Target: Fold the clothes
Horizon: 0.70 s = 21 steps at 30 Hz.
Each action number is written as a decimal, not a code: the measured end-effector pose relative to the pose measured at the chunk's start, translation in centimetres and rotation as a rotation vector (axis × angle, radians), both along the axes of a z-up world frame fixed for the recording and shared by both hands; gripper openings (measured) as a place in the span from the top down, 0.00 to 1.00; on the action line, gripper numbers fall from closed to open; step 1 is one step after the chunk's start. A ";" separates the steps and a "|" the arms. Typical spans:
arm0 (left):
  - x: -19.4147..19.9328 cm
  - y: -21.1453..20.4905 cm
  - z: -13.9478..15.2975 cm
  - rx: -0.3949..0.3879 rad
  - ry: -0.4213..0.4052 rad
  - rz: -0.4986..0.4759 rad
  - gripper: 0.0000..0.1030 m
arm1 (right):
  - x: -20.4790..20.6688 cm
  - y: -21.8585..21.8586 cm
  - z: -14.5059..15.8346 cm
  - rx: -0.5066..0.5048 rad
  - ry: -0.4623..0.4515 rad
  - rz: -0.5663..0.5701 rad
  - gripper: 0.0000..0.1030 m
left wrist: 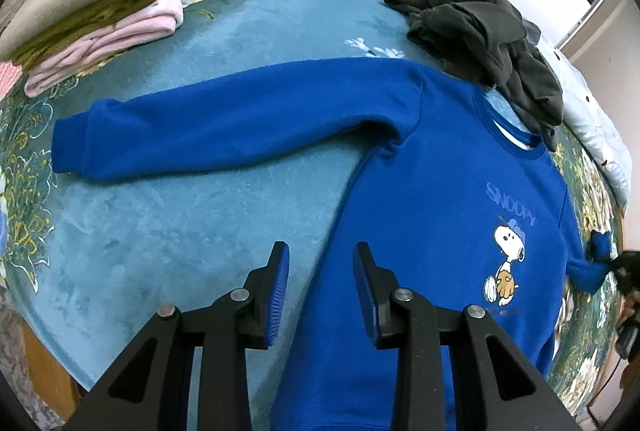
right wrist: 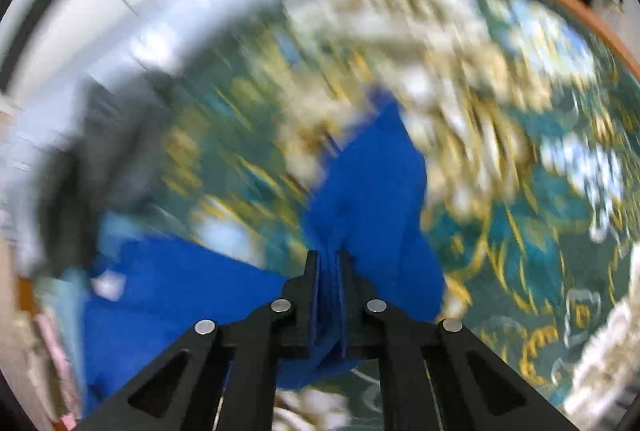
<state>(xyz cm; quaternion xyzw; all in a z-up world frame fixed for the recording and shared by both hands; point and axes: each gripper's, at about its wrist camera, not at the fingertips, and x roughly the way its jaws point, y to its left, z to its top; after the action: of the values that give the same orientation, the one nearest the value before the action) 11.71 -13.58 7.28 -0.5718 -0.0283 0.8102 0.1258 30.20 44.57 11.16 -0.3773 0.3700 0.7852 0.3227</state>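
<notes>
Sweatshirt (left wrist: 420, 199): free sleeve (left wrist: 224, 127) at 11 o'clock of wide left gripper (left wrist: 320, 291) (right gripper (right wrist: 329, 295) pinches other sleeve (right wrist: 372, 191)).

The sweatshirt (left wrist: 440, 191) lies flat on the bed (left wrist: 200, 223) ahead of the left tongs (left wrist: 320, 291), one sleeve stretching leftward. Folded clothes (left wrist: 100, 15) sit far left; a crumpled garment (left wrist: 480, 27) lies beyond its collar.
</notes>
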 end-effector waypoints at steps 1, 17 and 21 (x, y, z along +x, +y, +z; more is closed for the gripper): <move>0.0 -0.1 0.1 0.001 0.002 0.003 0.67 | 1.3 -0.5 2.1 0.051 0.117 0.006 0.92; 0.0 -1.0 0.0 0.003 -0.012 0.030 0.67 | 13.3 -1.3 -8.1 -0.221 0.165 -0.295 0.83; -0.3 -1.4 -0.1 0.009 -0.016 0.053 0.67 | 12.6 0.3 -5.7 -0.141 0.197 -0.252 0.50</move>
<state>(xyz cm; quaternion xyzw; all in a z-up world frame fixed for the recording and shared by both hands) 11.42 -15.01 7.17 -0.5767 -0.0480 0.8085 0.1067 42.82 44.84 5.44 -0.2711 0.4984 0.7438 0.3534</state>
